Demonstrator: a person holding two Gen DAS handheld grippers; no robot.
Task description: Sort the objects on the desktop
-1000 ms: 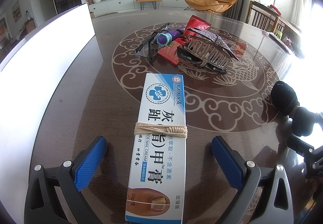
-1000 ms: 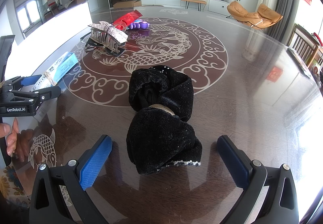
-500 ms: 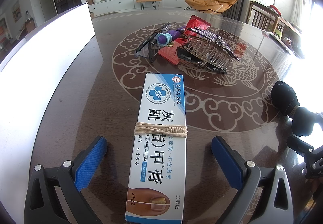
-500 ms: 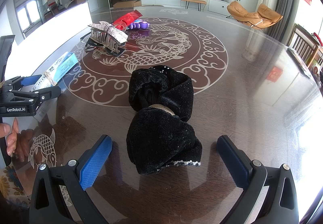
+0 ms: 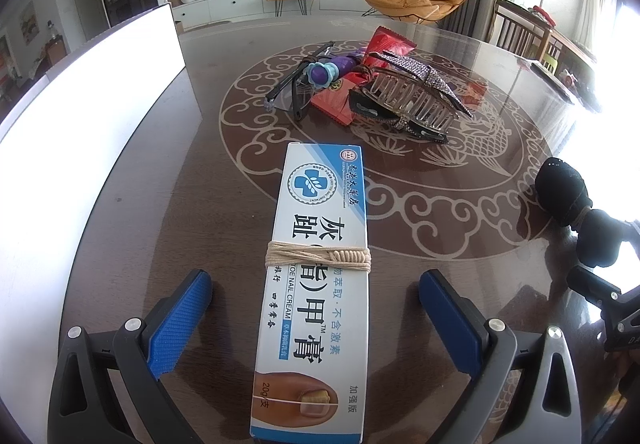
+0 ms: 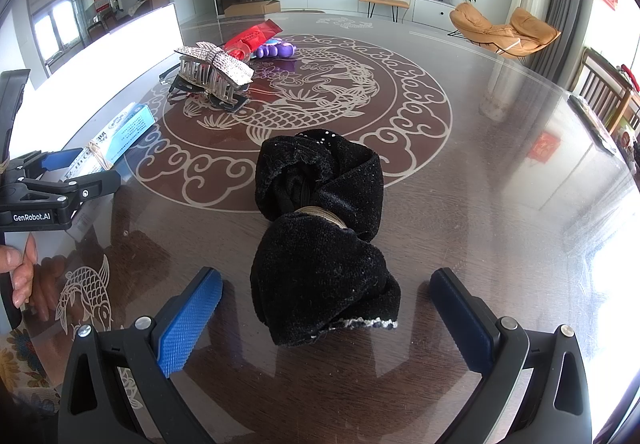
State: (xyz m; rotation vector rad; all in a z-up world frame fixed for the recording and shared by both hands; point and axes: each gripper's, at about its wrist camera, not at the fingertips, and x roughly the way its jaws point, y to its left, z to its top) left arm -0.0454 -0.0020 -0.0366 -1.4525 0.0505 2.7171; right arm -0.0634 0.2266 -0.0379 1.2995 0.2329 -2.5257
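Observation:
A white and blue nail cream box point(image 5: 316, 264), tied with beige cord, lies flat on the table between the open fingers of my left gripper point(image 5: 314, 308); the fingers do not touch it. The box also shows in the right wrist view point(image 6: 114, 138). A black velvet cloth bundle point(image 6: 320, 236), tied at its middle, lies between the open fingers of my right gripper point(image 6: 326, 308), untouched. The bundle shows at the right edge of the left wrist view point(image 5: 568, 196).
A pile lies at the table's middle: a rhinestone hair claw point(image 5: 412, 92), a red packet point(image 5: 360, 80), a purple toy point(image 5: 332, 68) and dark glasses point(image 5: 296, 88). A bright white board point(image 5: 80, 116) stands along the left. The left gripper's body point(image 6: 48, 192) is beside the right one.

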